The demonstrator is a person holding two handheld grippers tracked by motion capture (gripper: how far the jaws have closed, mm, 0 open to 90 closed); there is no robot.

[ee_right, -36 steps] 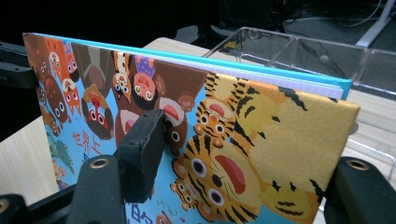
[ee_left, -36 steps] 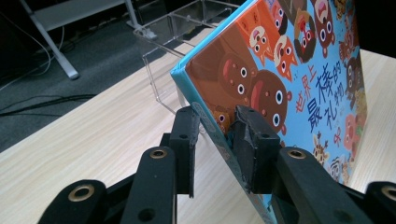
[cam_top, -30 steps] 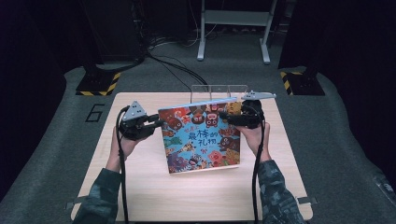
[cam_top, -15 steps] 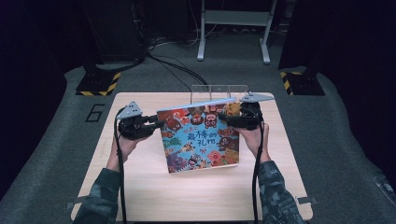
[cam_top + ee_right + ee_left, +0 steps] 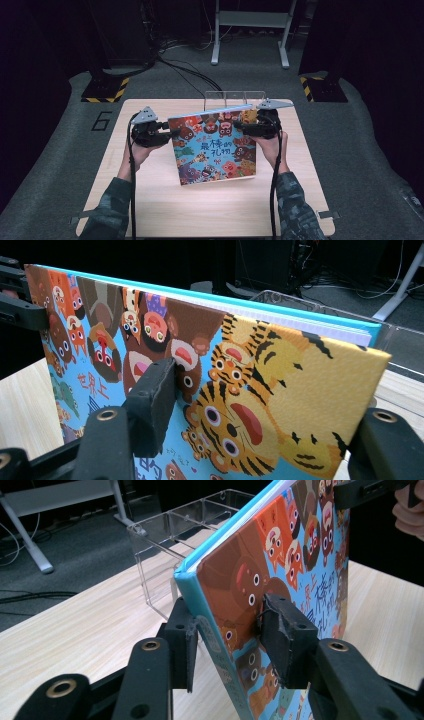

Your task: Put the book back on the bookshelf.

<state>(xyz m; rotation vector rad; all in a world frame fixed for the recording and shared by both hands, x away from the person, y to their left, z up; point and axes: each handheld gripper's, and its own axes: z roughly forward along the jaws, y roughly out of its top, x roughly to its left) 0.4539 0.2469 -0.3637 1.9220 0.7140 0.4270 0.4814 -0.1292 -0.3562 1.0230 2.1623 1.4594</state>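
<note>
While the picture book (image 5: 215, 147) stands tilted near the tabletop's (image 5: 165, 210) far edge, both grippers flank it.
Left gripper (image 5: 230, 645) has just been opening, its jaws loosely straddling the spine edge; right gripper (image 5: 260, 415) clamps the opposite edge.

Digit "6" on the grey floor mat (image 5: 101, 120), Chinese title "最棒的礼物" on the picture book (image 5: 212, 147) cover

A clear acrylic divider rack (image 5: 235, 97) stands at the far edge of the wooden table (image 5: 210, 210).
</note>
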